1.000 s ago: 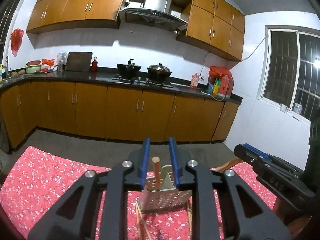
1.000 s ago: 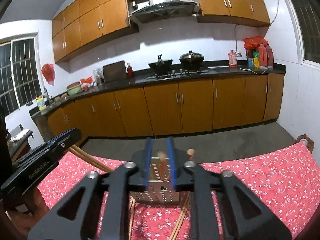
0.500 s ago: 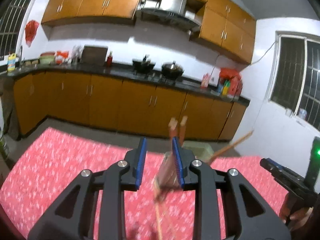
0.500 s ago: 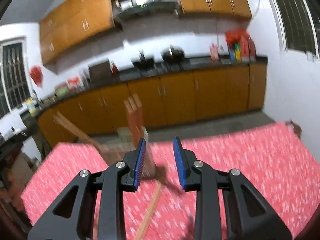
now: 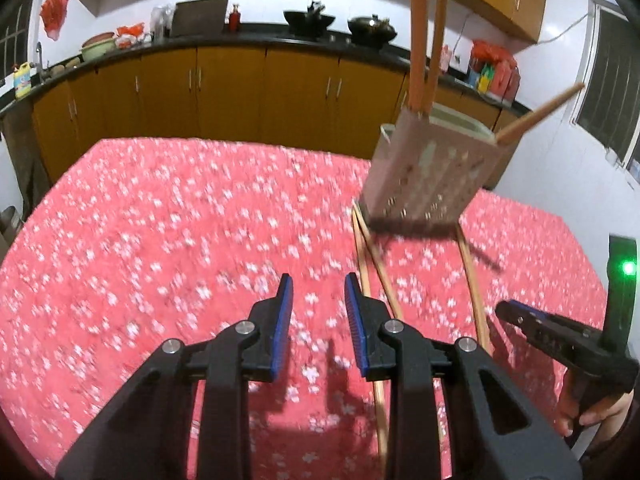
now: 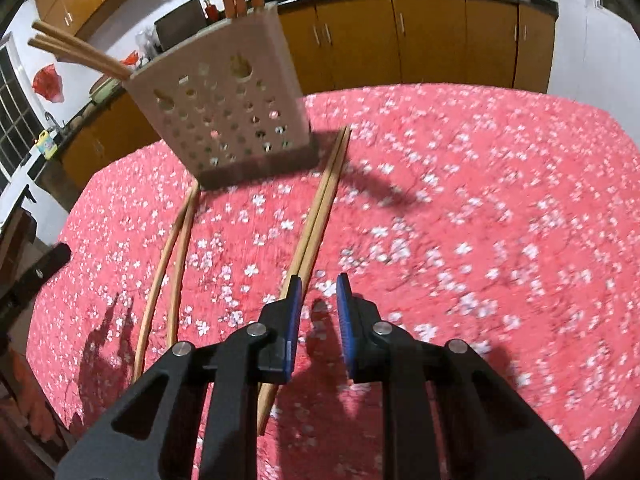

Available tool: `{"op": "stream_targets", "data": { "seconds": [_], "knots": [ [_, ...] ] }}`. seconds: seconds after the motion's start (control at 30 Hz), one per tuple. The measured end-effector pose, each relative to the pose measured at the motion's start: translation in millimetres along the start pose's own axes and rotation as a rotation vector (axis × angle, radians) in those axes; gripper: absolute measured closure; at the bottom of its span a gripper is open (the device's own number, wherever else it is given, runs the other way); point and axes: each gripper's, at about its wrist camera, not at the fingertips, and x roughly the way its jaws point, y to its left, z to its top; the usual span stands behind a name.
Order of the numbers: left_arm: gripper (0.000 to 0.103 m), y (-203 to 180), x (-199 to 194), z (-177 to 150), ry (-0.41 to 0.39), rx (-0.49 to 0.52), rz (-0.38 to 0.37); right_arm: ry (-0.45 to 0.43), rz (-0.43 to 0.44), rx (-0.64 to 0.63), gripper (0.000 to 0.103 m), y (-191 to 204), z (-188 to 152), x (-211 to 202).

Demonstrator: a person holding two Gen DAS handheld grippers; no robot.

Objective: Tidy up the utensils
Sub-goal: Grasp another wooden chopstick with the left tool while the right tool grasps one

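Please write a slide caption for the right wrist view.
Open right gripper above chopsticks lying before the perforated holder.

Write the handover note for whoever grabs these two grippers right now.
Left gripper: open, empty, above the tablecloth.
Right gripper: open, empty, beside a chopstick pair.
The holder stands on the cloth with several chopsticks in it, some upright, some leaning out.
Done: those are stowed.
Left: two pairs lie flat in front of the holder, the second to the left. Pick them up and drop them in.
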Motion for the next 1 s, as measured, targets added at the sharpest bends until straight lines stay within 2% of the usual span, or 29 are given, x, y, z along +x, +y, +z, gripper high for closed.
{"op": "stream_targets", "data": {
  "seconds": [0.5,0.6,0.8,1.0],
  "knots": [
    [0.075,-12.5,18.5,-11.9,0.07,0.008,-0.035,0.008,-0.033,-0.058,0.084,12.1,-3.3,16.8],
    [0.075,-14.8,21.3,-13.8,0.084,0.004,-0.055,0.0,-0.079,-0.094,0.093,15.2,-4.6,17.8],
    [0.075,-21.1,27.8,-20.2,0.109,0.007,-0.088,-0.031,-0.166,-0.007,0.096,-17.0,-1.2,10.2],
    [0.075,-32.3,35.2,-26.7,0.136,0.031,-0.101,-0.042,-0.181,0.034,0.096,-38.0,-1.3,6.0]
  ]
}}
